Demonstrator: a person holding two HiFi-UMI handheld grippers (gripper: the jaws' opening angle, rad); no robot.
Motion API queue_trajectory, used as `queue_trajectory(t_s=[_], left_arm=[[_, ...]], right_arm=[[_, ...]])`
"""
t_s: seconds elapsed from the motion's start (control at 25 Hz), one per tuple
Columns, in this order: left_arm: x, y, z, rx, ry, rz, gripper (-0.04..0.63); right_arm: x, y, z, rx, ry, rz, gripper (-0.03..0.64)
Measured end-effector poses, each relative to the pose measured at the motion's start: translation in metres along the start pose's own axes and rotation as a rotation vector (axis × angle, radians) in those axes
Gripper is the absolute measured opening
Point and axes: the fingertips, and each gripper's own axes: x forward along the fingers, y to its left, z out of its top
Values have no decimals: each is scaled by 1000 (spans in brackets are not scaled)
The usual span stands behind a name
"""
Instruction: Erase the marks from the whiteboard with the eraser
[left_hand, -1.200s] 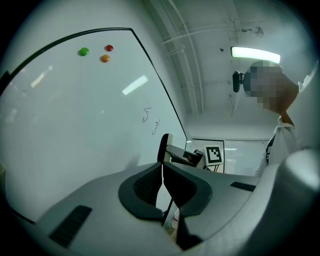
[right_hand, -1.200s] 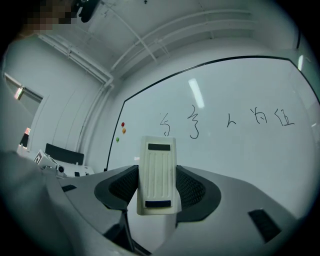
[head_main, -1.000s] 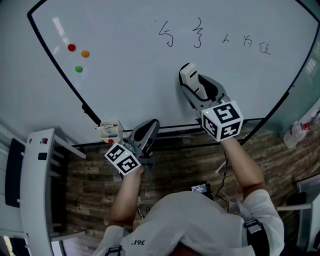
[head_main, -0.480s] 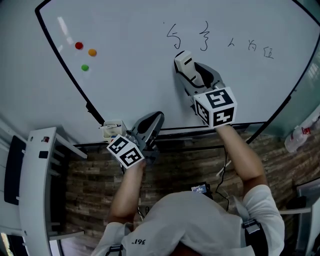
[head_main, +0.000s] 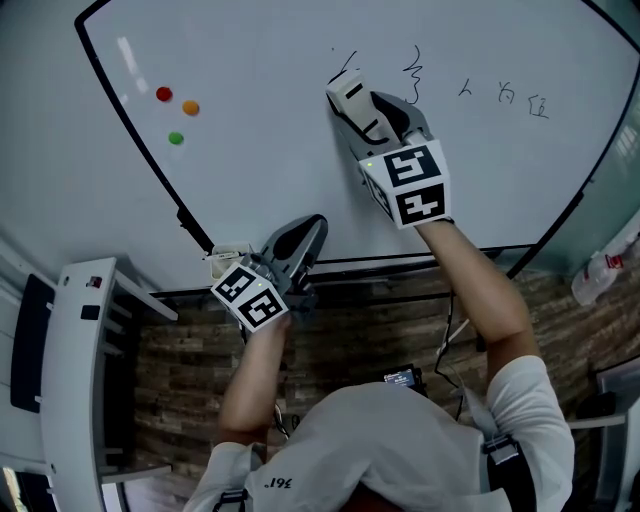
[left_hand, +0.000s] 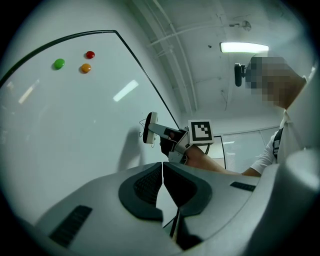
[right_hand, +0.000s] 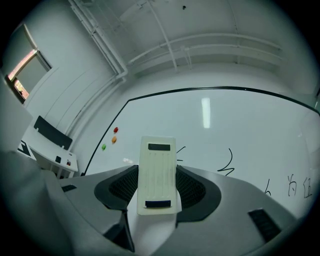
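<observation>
1. The large white wall-mounted whiteboard (head_main: 250, 130) stands beyond both grippers' fingers.
2. The right gripper (right_hand: 158, 192) pinches the cream rectangular plastic eraser (right_hand: 157, 172) at the left end of the black handwritten marks (head_main: 414, 72).
3. The left gripper's (left_hand: 163, 185) fingers are pressed together.

Head view: sits above the person, faces forward and steeply down, wide on the whiteboard (head_main: 260, 150), with left gripper (head_main: 303, 238) and right gripper (head_main: 352, 100) both in frame. Left gripper view: low by the board's bottom edge, looks up along its jaws across the board, catches the right gripper and ceiling light (left_hand: 244, 47). Right gripper view: near the board, facing it past the eraser (right_hand: 157, 175). Coloured magnets (head_main: 190, 107) show in all three; marks (head_main: 415, 72) show in head and right gripper views.
</observation>
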Motion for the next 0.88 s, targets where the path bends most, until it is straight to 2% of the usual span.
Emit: queue_trajectory(t_s=[0.2, 0.4, 0.64, 0.88], left_arm=[[-3, 4, 3, -1, -4, 8, 8], [-5, 6, 0, -8, 1, 13, 8], [-9, 9, -3, -15, -1, 23, 8], [-10, 8, -11, -35, 6, 30, 8]], right_arm=[[21, -8, 12, -8, 11, -58, 252], [39, -16, 28, -35, 18, -157, 252], [49, -16, 28, -105, 41, -243, 252], [54, -17, 26, -108, 70, -300, 252]])
